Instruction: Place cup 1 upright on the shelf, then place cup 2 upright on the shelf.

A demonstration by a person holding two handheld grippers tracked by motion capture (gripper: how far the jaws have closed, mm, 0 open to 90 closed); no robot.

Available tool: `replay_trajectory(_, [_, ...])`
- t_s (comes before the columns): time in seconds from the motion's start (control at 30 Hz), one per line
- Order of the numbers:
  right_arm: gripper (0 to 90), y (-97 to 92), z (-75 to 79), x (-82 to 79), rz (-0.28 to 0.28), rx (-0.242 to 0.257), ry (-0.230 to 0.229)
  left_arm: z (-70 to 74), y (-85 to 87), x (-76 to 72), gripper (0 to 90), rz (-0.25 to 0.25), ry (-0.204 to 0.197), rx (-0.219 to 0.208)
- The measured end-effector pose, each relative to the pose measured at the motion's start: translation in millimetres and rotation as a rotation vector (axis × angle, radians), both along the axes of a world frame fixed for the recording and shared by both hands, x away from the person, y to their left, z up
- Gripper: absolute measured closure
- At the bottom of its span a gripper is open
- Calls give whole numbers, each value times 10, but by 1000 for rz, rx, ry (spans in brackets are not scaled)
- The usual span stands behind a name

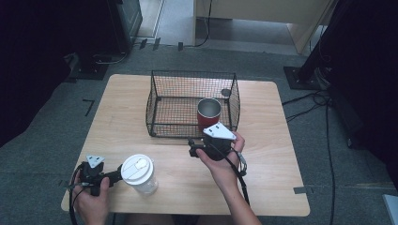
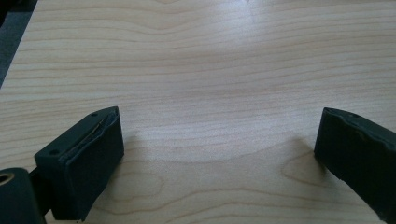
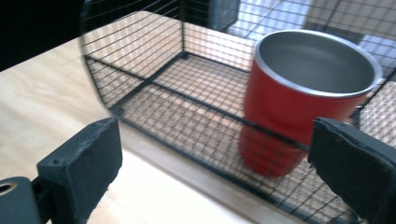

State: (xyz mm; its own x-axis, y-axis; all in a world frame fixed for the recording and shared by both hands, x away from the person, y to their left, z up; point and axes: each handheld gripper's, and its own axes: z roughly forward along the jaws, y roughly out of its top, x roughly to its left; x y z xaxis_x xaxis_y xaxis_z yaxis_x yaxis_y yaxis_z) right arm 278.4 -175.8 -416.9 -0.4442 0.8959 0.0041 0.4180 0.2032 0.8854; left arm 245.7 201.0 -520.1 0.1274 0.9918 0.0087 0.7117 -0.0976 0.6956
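- Left gripper (image 1: 114, 176): rests at the near-left corner of the wooden table (image 1: 126, 126), jaws spread wide with nothing between them; its own view looks down on bare wood grain.
- White lidded cup (image 1: 139, 175): stands upright just to the right of the left gripper, near the table's near edge. Whether the jaw tips touch its wall cannot be told from above. Judged light and likely thin-walled, with a pressed-on lid; a hard squeeze could dent the wall or pop the lid. Grip the body below the lid rim, with jaws level.
- Wire basket (image 1: 159, 75): sits at the middle of the far half of the table, with an open top and thin black mesh. Judged light and liable to slide if bumped.
- Red tumbler (image 3: 299, 100): stands upright inside the basket, in its near-right corner. It has a steel lining and rim, so it is judged rigid, fairly heavy for its size and smooth-walled, hence slippery. Take it from above across the upper wall, since the mesh blocks a side approach.
- Right gripper (image 1: 192, 146): held just outside the basket's near wall, jaws apart and empty, with the tumbler ahead beyond the mesh.
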Motion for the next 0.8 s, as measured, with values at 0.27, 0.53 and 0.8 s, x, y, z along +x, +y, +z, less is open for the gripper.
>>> replay_trajectory(0.27, [36, 133, -79, -245, 78, 19, 2, -2, -2, 0, 21, 2, -2, -1])
replay_trajectory(0.53, [36, 280, -151, -449, 149, 26, 2, -1, -10, 10, 21, 3, 0, -1])
replay_trajectory(0.8, [36, 426, -162, -616, 237, 28, -4, -1, -12, 13, 21, 1, 0, 0])
